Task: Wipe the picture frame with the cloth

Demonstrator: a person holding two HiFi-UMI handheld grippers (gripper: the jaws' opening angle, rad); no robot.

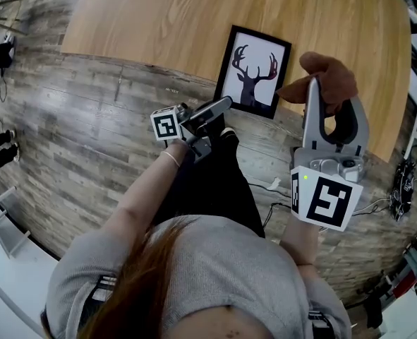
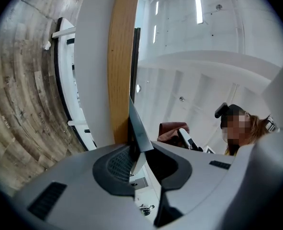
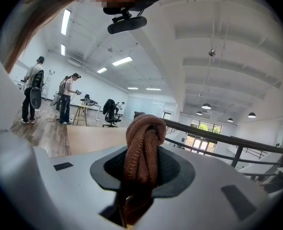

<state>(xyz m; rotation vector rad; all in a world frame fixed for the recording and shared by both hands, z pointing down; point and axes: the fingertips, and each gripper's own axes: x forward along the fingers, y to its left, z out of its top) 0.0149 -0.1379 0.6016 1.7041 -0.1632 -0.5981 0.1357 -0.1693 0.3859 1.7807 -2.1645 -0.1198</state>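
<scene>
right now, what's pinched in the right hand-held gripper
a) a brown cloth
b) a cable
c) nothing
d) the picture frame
a: the right gripper view shows the brown cloth bunched between the jaws of the right hand-held gripper, while the picture frame is held by the left hand-held gripper.

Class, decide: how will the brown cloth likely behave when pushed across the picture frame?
Probably floppy: the cloth bunches in folds in the right gripper. Its knitted ribs likely grip rather than slip.
</scene>
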